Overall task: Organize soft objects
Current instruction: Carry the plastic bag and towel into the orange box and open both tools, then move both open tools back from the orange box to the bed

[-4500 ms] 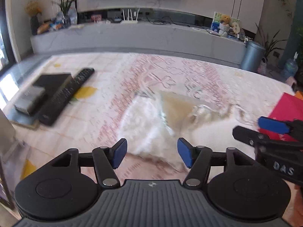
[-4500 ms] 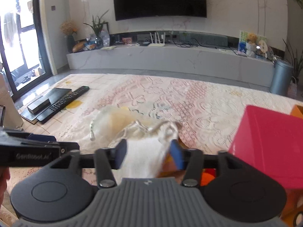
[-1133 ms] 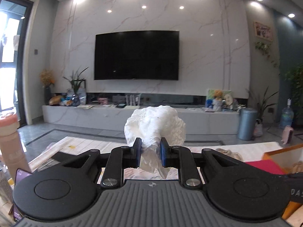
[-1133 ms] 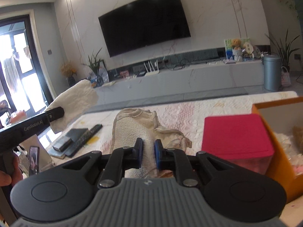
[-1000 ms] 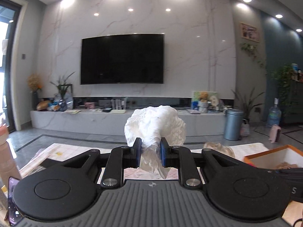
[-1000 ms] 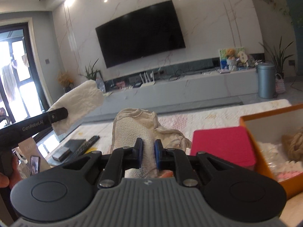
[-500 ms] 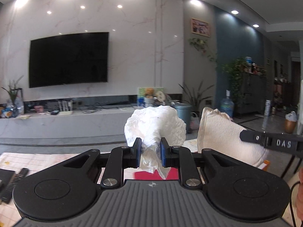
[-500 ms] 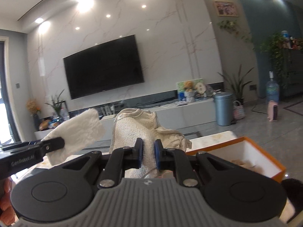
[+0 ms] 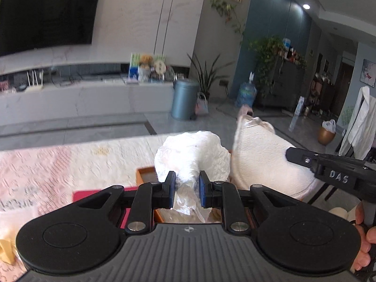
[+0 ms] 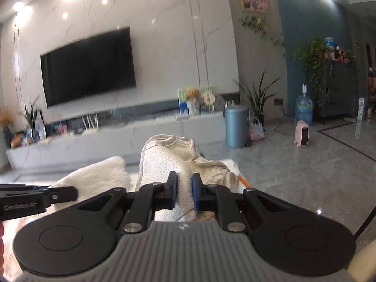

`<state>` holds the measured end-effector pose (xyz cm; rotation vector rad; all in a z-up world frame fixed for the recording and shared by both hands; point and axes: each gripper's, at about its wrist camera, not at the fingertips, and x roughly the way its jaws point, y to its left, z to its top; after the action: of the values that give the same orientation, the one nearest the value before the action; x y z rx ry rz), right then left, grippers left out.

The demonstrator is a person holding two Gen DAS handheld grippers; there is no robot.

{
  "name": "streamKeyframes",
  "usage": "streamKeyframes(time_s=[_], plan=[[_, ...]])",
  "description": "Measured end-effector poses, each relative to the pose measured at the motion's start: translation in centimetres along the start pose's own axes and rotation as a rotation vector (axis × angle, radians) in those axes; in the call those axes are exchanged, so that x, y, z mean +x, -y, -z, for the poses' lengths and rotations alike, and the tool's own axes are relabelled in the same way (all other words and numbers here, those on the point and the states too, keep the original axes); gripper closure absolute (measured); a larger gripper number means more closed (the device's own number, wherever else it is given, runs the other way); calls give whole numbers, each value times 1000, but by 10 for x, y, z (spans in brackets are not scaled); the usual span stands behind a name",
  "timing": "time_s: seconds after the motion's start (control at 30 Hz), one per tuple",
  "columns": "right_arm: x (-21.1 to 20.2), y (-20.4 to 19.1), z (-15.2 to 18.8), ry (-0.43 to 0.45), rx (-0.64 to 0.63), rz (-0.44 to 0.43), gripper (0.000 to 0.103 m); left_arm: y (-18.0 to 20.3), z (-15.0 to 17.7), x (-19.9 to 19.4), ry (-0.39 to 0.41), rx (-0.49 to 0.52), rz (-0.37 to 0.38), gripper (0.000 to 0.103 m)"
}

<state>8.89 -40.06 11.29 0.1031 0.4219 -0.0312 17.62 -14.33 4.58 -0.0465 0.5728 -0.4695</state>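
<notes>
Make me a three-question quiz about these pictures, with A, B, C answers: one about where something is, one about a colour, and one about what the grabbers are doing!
1. Where is the orange box?
A. Below the left gripper
B. On the TV shelf
C. On the floor by the bin

2. What colour is the bin?
A. Red
B. Blue-grey
C. Yellow

3. What is the right gripper doing?
A. Hanging open
B. Holding a remote
C. Shut on a cream towel

Answers: 1 A, its rim shows under the fingers. 2 B, it stands blue-grey beside the TV shelf. 3 C, the towel is pinched between its fingers.
</notes>
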Motion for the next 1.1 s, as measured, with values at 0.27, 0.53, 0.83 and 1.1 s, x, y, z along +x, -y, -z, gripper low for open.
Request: streamKeyframes(time_s=[0.27,0.53,0.83,1.1], plan=[[57,8,26,-201,-90,48,91,13,16,49,-141,81,-18,81],[89,12,49,-344,-89,52,91,15,31,73,-246,92,-15,80],[102,9,57,-386,-99,59,84,18,29,78,-282,75,-17,68],[87,7,46,-342,-102,103,57,14,15,59,-220,18,-17,41]])
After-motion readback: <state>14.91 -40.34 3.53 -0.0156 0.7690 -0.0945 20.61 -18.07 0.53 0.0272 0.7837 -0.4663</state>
